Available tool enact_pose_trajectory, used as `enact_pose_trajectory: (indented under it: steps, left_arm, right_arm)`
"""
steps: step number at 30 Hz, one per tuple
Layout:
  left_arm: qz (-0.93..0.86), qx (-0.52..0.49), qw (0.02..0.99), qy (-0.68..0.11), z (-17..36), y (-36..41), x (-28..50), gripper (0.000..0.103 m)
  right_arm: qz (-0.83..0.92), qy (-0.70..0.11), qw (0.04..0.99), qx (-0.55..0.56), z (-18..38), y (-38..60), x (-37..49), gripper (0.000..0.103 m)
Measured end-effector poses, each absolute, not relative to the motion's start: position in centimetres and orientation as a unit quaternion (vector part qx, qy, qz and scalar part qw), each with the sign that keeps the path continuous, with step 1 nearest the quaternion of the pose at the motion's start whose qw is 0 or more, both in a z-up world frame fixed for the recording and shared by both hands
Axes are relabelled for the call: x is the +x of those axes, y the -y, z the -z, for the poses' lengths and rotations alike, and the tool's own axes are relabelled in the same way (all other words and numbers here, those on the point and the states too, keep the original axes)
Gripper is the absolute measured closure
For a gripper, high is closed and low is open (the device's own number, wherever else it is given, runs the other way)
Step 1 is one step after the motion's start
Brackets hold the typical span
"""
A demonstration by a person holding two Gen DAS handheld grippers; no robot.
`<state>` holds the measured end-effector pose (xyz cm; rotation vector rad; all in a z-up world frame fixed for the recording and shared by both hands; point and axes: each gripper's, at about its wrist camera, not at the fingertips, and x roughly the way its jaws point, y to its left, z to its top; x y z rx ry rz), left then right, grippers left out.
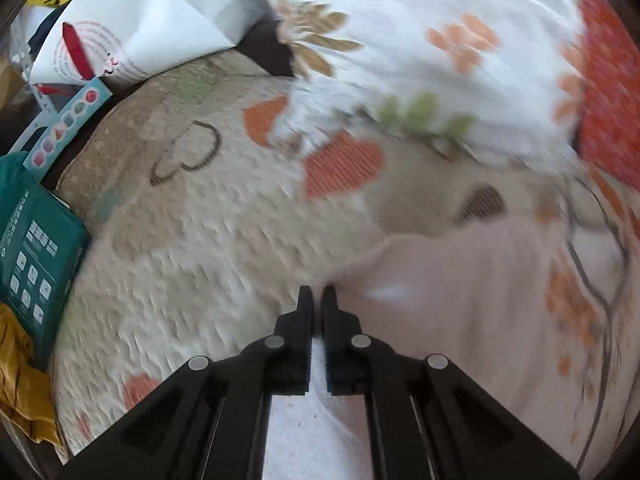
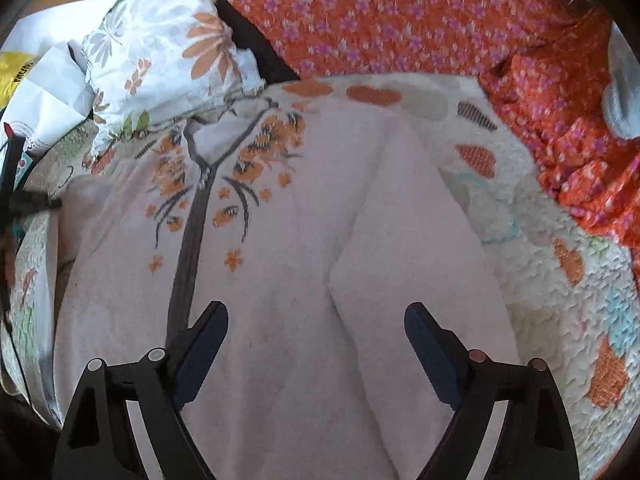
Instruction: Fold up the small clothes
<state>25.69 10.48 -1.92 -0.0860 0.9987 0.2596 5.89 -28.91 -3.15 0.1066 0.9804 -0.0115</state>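
A: Where does the pale pink garment (image 2: 288, 320) lie?

B: Flat on the quilted bedspread (image 2: 560, 292), with its embroidered tree motif (image 2: 200, 200) toward the floral pillow (image 2: 160, 52). A fold ridge runs down the cloth on the side away from the tree.

A: State of the left gripper (image 1: 318, 294)?

B: Jaws nearly together, pinching an edge of the pink garment (image 1: 460, 300); white fabric shows in the narrow slot between the fingers. The left wrist view is blurred.

A: And the right gripper (image 2: 316, 320)?

B: Jaws spread wide, holding nothing, poised above the garment, with the tree trunk just beside one finger and the ridge between the two.

A: What surrounds the garment?

B: Beyond it, an orange flowered cloth (image 2: 400, 12) covers the far edge of the bedspread (image 1: 200, 240). Past the pillow (image 1: 420, 40) sit a white paper bag (image 1: 140, 20) and a teal box (image 1: 36, 248); yellow fabric (image 1: 20, 392) lies next to the box.
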Motion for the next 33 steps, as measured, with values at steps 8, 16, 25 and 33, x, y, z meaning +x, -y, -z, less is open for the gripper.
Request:
enact_pose_trajectory:
  steps: [8,16,25,33]
  left_arm:
    - [-0.123,-0.043,0.858,-0.497,2.9,-11.0,24.3,0.059]
    - [-0.067,-0.056,0.878,-0.470,0.1,-8.2,14.5,0.036]
    - [0.025,-0.054,0.892,-0.448,2.6,-1.5,3.2,0.035]
    - [0.038,-0.047,0.879,-0.473,6.3,-1.5,-1.3,0.035]
  right_arm:
    - [0.005,-0.494,0.866,0.078,4.5,29.2,7.3,0.011]
    - [0.017,-0.487,0.870,0.079,4.2,29.7,6.5,0.011]
    - [0.032,-0.495,0.865,0.081,5.1,29.9,4.8,0.011]
    - [0.063,-0.486,0.866,0.100,5.3,31.9,1.7,0.011]
